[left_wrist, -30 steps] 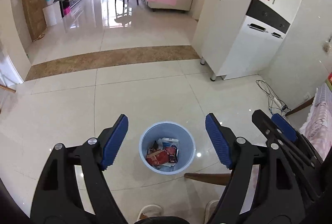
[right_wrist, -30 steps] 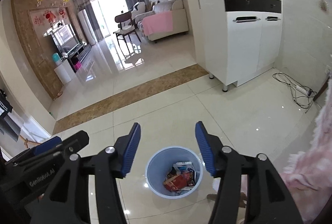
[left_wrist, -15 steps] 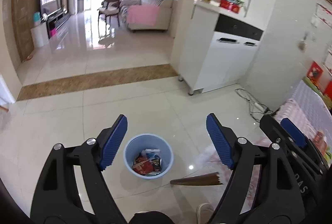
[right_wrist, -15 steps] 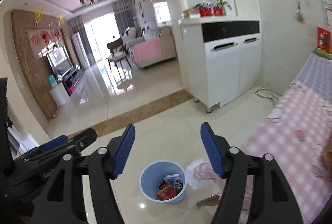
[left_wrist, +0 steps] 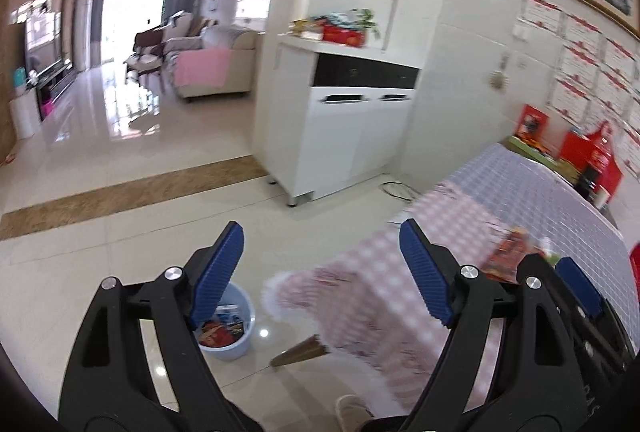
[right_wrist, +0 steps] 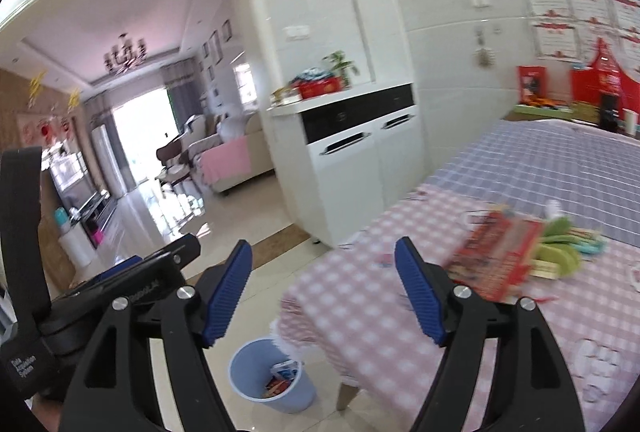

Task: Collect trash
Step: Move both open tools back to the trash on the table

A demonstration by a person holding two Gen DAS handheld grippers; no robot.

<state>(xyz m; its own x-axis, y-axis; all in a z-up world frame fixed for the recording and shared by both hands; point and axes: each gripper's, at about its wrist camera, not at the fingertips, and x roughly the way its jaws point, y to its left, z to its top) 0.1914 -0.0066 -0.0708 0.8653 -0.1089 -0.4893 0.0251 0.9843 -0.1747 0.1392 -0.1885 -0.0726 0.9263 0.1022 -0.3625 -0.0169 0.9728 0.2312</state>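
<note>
A light blue bin (left_wrist: 234,346) (right_wrist: 290,398) stands on the tiled floor beside the table corner, with red and blue wrappers (left_wrist: 218,332) (right_wrist: 282,380) inside. On the pink checked tablecloth (left_wrist: 360,292) (right_wrist: 352,296) lies a red packet (right_wrist: 500,256) (left_wrist: 508,256) next to green and teal items (right_wrist: 556,252). My left gripper (left_wrist: 320,236) is open and empty, raised above the bin and facing the table corner. My right gripper (right_wrist: 323,248) has its jaws opening with nothing between them. It hangs over the table's edge, short of the red packet.
A white cabinet (left_wrist: 352,135) (right_wrist: 360,167) stands against the wall beyond the table, with a cable (left_wrist: 396,189) on the floor beside it. A wooden table leg (left_wrist: 300,352) slants near the bin. Red boxes (left_wrist: 592,159) sit at the table's far end. A shoe (left_wrist: 352,404) shows below.
Both grippers rose and swung right, away from above the bin toward the table. The bin slid to the lower left of both views. The right gripper's jaws spread wider.
</note>
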